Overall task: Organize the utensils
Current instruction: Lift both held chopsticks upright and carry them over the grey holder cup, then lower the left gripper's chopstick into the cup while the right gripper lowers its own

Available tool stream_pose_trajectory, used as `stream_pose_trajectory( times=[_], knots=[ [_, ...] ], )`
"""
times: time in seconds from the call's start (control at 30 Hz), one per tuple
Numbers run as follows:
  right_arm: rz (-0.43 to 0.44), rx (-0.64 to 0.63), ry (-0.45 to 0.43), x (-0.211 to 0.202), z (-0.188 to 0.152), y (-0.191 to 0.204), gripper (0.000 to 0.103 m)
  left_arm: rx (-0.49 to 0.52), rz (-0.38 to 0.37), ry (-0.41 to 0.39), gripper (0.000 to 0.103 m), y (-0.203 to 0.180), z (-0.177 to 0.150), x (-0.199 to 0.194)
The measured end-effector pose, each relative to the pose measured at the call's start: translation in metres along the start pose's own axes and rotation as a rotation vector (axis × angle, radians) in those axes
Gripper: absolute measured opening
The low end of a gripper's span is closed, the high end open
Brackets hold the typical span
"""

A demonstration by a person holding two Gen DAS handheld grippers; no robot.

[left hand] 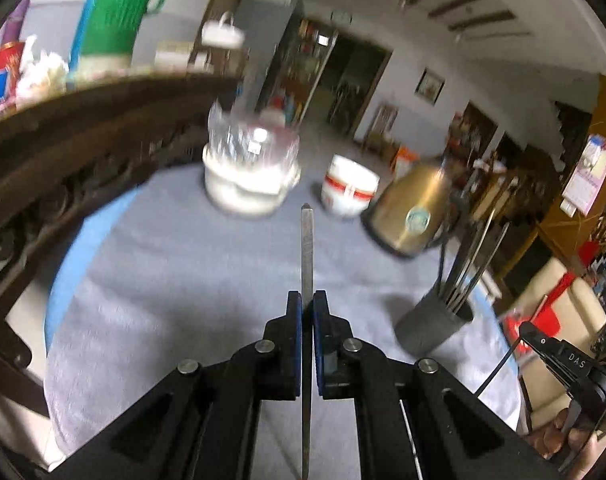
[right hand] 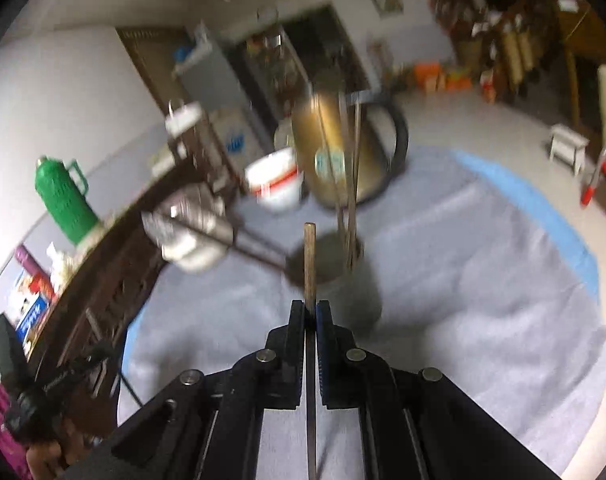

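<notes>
My left gripper (left hand: 307, 300) is shut on a flat metal utensil handle (left hand: 307, 248) that sticks out forward above the grey cloth. My right gripper (right hand: 310, 308) is shut on a thin brown wooden stick (right hand: 310, 264), a chopstick by its look. A dark grey utensil holder (left hand: 433, 328) with several long utensils in it stands right of the left gripper. In the right wrist view the holder (right hand: 345, 280) sits just beyond the stick's tip. The right gripper (left hand: 521, 332) also shows at the left view's right edge.
A grey cloth (left hand: 183, 280) covers the round table. On it stand a gold kettle (left hand: 411, 216), a white bowl with a red band (left hand: 349, 190) and a white pot with a clear lid (left hand: 251, 168). A dark wooden cabinet (left hand: 63, 136) bearing a green thermos (left hand: 115, 12) lies left.
</notes>
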State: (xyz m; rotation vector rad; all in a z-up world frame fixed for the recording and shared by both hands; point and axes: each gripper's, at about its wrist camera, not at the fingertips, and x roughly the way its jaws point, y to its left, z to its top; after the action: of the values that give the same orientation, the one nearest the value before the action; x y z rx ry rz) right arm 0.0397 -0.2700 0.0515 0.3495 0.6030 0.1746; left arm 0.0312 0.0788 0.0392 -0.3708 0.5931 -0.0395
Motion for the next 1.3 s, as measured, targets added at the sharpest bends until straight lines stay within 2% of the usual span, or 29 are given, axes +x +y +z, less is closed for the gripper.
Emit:
stream_pose_trajectory(
  times=[0.13,0.27,0.53,0.8,1.07,1.3],
  knots=[
    [-0.043,-0.054,-0.093,0.0,0.0,0.016,0.006,0.032,0.013,-0.095,0.005,-0.009,-0.001,-0.006],
    [-0.055,-0.111,-0.113,-0.009,-0.006,0.025,0.006,0.08,0.037,-0.151,0.006,-0.013,-0.01,-0.013],
    [-0.031,-0.203,-0.125,-0.038,-0.03,0.046,0.006,0.084,0.026,-0.172,0.007,-0.005,-0.026,-0.058],
    [-0.028,-0.202,-0.12,-0.062,-0.043,0.044,0.006,0.064,0.011,-0.166,0.007,0.0,-0.043,-0.082],
    [-0.033,-0.183,-0.143,-0.068,-0.039,0.041,0.006,0.061,-0.007,-0.167,0.007,-0.004,-0.044,-0.085],
    [-0.03,-0.169,-0.214,-0.09,-0.021,0.038,0.006,0.046,-0.06,-0.203,0.007,-0.015,-0.03,-0.096]
  ],
)
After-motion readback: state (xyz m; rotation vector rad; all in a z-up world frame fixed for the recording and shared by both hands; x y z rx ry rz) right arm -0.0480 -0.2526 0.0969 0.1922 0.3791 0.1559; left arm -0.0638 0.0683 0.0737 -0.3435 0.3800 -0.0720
